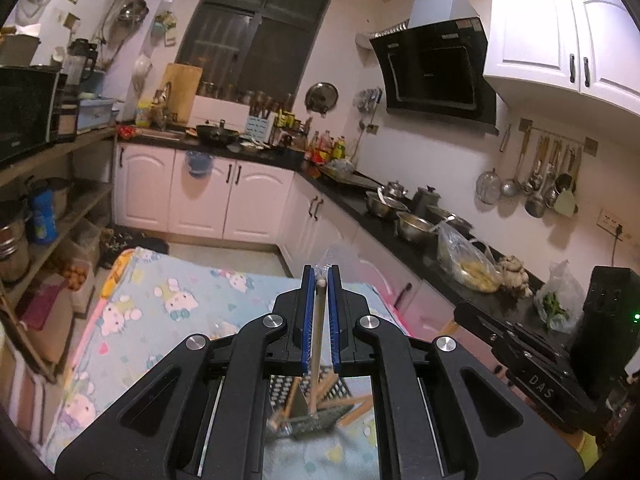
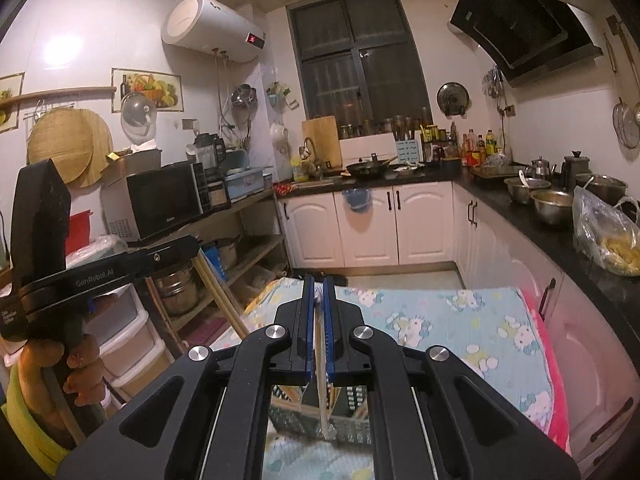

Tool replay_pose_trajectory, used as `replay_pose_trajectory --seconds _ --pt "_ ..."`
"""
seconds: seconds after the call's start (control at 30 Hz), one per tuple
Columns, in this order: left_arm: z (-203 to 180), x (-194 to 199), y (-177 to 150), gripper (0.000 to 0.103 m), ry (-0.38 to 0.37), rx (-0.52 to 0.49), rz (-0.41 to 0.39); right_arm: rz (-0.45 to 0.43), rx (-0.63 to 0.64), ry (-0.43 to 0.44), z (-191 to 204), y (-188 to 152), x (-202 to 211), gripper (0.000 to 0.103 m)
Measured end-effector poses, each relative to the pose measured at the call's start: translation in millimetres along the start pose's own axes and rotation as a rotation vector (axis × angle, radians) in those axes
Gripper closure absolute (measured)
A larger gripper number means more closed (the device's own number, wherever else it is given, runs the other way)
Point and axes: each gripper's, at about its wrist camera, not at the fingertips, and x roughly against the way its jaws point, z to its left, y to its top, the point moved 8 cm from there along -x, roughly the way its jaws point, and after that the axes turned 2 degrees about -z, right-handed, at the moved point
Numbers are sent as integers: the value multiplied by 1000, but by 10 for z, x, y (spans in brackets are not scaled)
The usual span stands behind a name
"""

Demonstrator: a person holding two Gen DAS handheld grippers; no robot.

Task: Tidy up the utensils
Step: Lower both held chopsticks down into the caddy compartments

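Left gripper [image 1: 321,276] clamping slim metal-handled utensil [image 1: 317,332], shaft hanging down frame centre toward perforated holder [image 1: 320,412] on cartoon-print cloth [image 1: 176,300]. Right gripper [image 2: 319,286] pinching pale thin utensil [image 2: 321,376] the same way, tip dangling over holder [image 2: 352,404] at bottom centre. Step judged: carrying utensils clear of holder. Next move calling for choosing drop spot, lowering gently, avoiding tangling both shafts.
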Motion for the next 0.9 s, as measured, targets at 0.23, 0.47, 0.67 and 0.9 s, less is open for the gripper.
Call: replay_pose_trajectory --seconds 0.23,0.47,0.67,0.9 --pt "172 -107 129 101 69 -7 -39 -31 21 -38 -48 139 -134 98" --pt "349 -226 76 101 109 0 -39 -51 45 -84 -109 146 -302 98" --pt "487 -347 -90 101 142 -8 -19 -9 49 -104 -184 -89 -540 98" --pt "596 -487 -315 101 150 5 23 44 32 -123 -270 -393 -760 98"
